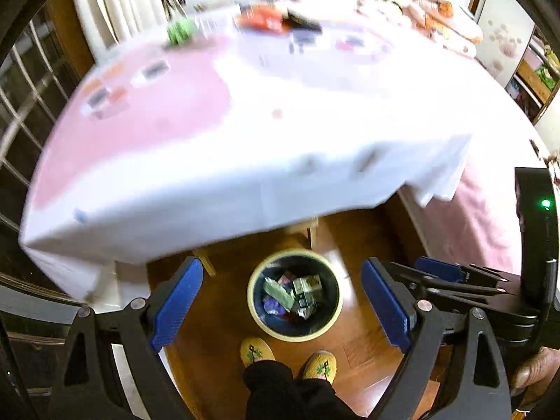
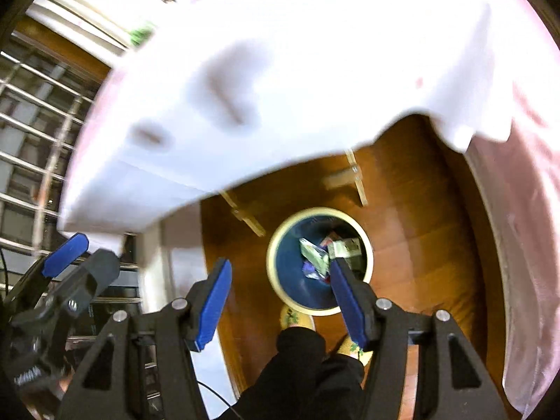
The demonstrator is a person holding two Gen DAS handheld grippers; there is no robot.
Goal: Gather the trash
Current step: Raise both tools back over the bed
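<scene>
Already the round trash bin point(image 1: 293, 295) on the wooden floor point(image 1: 367, 346) has some trash in it: crumpled wrappers and small boxes point(image 1: 292, 292) lie in a pile at the bottom. It stands just past the near edge of the table, close to the person's yellow slippers point(image 1: 257, 351). So part of the job looks done.

The left gripper point(image 1: 281, 306) is wide open with nothing between its blue pads. The right gripper point(image 2: 276, 302) is wide open and empty too. Both hang above the bin, so no trash is being carried right now.

More seems left to do. On the table's white and pink cloth point(image 1: 245, 140) there are still small things: a green crumpled thing point(image 1: 180, 31) at the far left, something red-orange point(image 1: 264, 21) at the far middle, and little dark and orange bits on the left side.

The table is very blurry, so I cannot tell which bits are trash and which are printed on the cloth. The cloth hides most of the table legs, and the right pad covers part of the bin in the right view
</scene>
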